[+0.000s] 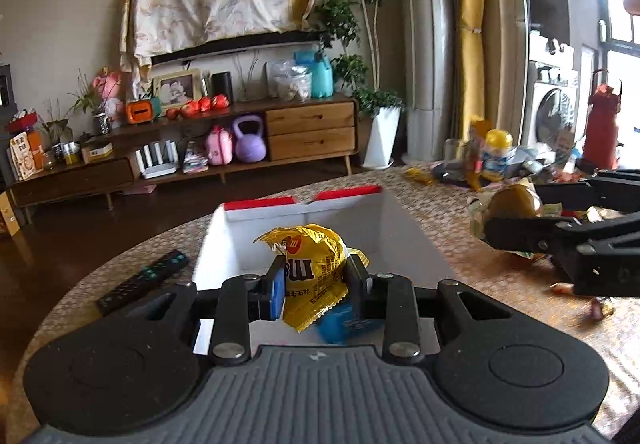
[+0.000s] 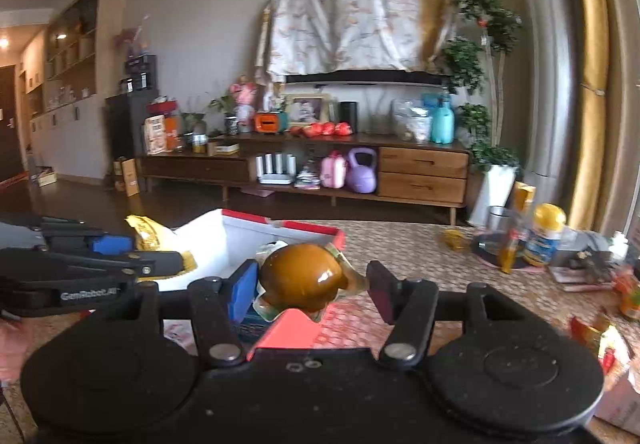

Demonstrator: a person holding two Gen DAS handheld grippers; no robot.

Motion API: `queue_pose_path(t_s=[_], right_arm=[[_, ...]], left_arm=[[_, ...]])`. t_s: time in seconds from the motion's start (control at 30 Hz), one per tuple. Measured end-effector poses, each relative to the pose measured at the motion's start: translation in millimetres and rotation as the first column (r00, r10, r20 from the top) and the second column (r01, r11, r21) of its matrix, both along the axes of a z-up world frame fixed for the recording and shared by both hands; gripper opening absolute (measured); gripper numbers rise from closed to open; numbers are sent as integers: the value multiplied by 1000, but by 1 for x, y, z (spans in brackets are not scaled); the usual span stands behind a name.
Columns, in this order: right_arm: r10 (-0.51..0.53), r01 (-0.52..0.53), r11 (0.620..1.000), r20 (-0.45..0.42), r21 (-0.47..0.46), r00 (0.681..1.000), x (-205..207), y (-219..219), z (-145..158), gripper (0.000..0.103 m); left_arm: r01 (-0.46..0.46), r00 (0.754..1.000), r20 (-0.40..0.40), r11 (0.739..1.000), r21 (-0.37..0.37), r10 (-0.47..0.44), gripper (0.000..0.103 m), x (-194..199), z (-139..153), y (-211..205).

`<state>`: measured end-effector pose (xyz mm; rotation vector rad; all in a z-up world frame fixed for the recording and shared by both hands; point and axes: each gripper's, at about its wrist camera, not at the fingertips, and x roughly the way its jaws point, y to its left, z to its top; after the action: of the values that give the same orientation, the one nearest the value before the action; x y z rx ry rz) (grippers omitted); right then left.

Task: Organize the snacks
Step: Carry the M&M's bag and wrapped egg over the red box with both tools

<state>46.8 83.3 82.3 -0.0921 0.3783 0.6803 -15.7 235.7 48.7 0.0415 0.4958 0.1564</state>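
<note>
My left gripper [image 1: 316,280] is shut on a yellow snack packet [image 1: 314,264] and holds it over the open white box with red flaps [image 1: 304,204]; a blue packet [image 1: 340,320] lies in the box below. My right gripper [image 2: 312,284] holds a brown egg-shaped snack in clear wrapping [image 2: 302,276] at the box's right edge [image 2: 300,228]. Its left pad touches the snack; the right finger [image 2: 380,290] stands apart from it. The right gripper also shows in the left wrist view [image 1: 520,220], the left one in the right wrist view [image 2: 168,252].
A black remote [image 1: 144,280] lies left of the box on the woven round table [image 1: 440,212]. Loose snacks, a yellow-capped bottle [image 1: 496,152] and a cup [image 2: 496,220] clutter the table's far right. More wrappers [image 2: 600,340] lie at the near right.
</note>
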Motion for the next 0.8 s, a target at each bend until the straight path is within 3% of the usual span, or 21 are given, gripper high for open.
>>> queue_pose_path(t_s=[0.27, 0.53, 0.8], right_arm=[[108, -109, 992, -22, -61, 994, 1, 43, -5, 58], [212, -231, 960, -124, -162, 969, 11, 77, -21, 58], [231, -279, 923, -198, -264, 953, 11, 99, -38, 58]], left_arm=[[8, 996, -93, 1000, 16, -6, 30, 20, -15, 33], [47, 978, -203, 999, -11, -48, 30, 44, -34, 55], [107, 955, -279, 994, -10, -105, 30, 65, -52, 60]])
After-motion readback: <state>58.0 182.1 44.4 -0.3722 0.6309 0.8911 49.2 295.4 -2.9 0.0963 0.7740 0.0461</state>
